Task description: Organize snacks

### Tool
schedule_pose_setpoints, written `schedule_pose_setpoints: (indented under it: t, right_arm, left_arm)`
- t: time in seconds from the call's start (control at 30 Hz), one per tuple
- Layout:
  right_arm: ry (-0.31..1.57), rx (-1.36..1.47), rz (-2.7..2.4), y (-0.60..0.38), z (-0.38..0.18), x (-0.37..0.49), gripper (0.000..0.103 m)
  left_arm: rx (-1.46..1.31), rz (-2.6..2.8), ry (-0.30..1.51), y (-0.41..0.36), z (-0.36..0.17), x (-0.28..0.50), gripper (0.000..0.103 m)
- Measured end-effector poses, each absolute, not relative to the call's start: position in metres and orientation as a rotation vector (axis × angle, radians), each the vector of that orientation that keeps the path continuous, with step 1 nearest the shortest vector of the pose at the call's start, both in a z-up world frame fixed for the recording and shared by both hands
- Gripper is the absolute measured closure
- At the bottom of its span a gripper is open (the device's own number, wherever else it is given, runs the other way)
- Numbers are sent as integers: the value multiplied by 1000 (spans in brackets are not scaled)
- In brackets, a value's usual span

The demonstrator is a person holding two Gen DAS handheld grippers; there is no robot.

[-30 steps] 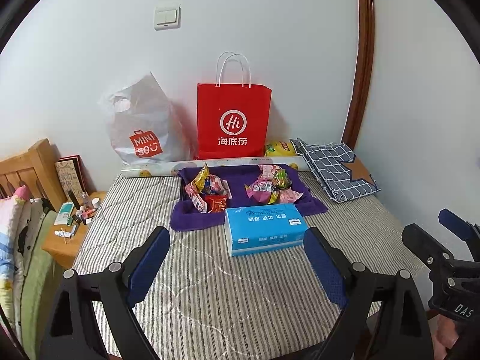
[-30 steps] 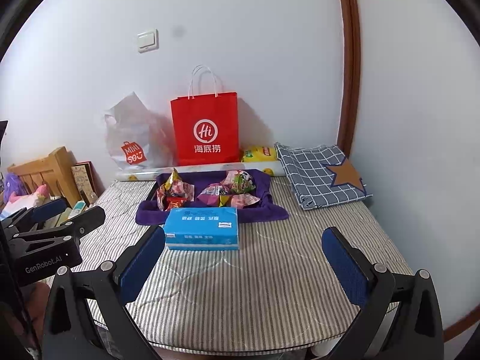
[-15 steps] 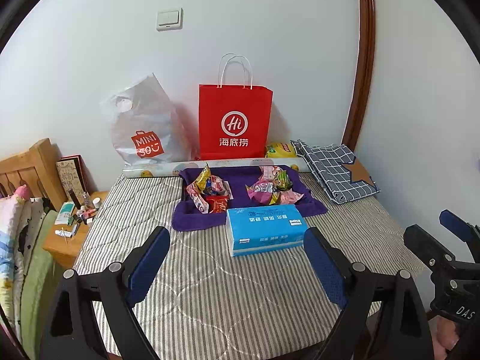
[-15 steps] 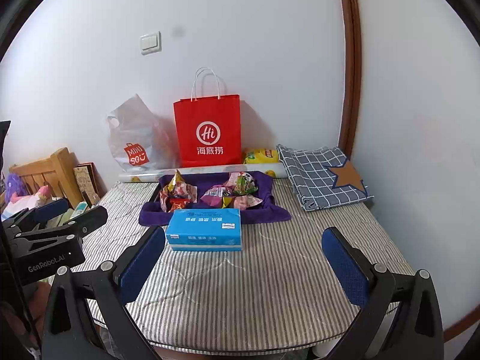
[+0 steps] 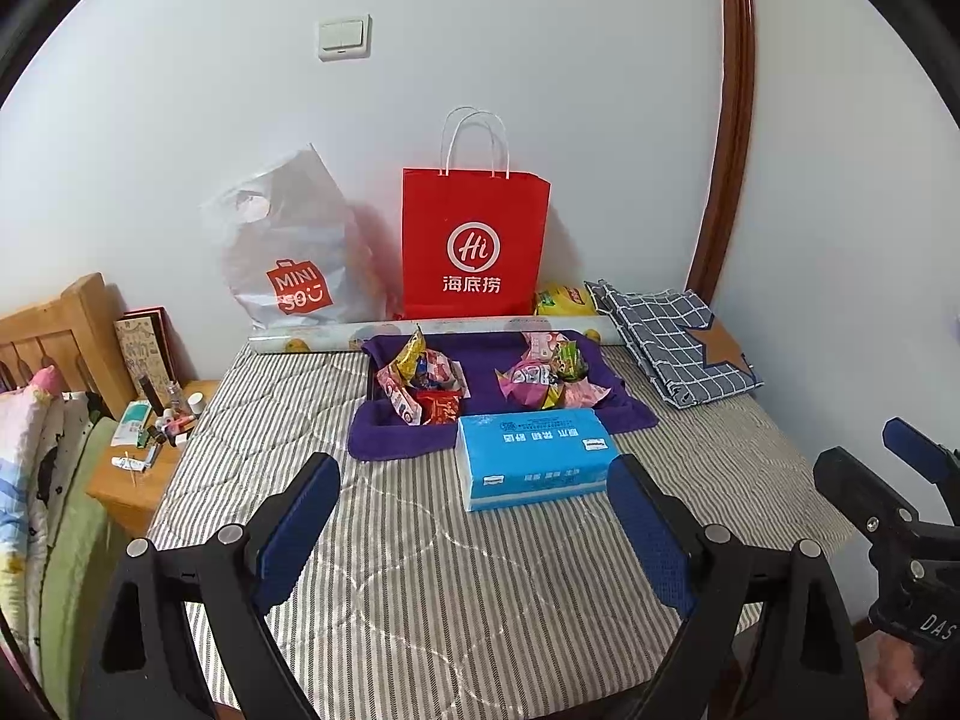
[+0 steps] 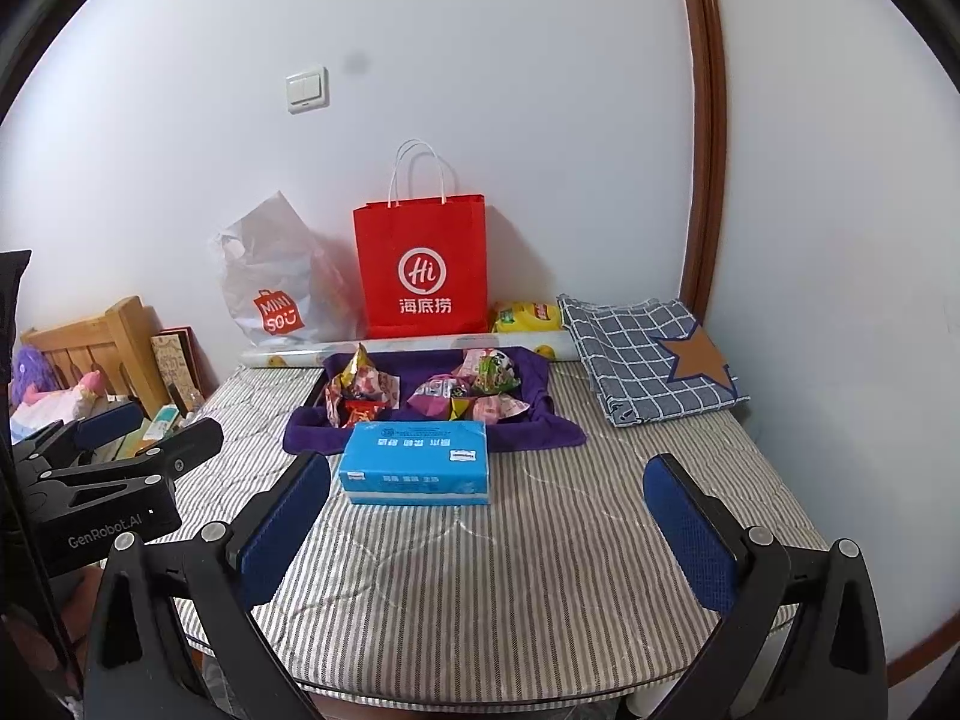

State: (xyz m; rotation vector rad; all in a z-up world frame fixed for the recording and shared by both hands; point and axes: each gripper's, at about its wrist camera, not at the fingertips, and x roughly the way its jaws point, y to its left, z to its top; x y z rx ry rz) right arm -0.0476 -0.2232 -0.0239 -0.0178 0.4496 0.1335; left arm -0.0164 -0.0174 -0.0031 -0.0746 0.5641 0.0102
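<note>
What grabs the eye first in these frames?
The bright red paper bag standing upright against the wall at the back of the striped table. In front of it, two heaps of colourful snack packets lie on a purple tray, with a blue tissue pack right at its near edge. Both the left gripper and the right gripper hang open over the near end of the table.

Yellow snack packet: largely hidden behind the red paper bag.
Patterned wrapping roll: middle stretch was covered by the purple cloth-lined tray.
Small bottles on wooden nightstand: too small to identify.
Right gripper: was cut off by the frame edge.
</note>
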Motion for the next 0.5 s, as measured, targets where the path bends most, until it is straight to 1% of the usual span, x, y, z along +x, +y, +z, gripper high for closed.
schedule_pose_setpoints:
  t: [0.5]
  right_arm:
    - [450,-24,144,-220,-25,-50,0]
  left_arm:
    - [-75,11,560,-18,-4,-19,13]
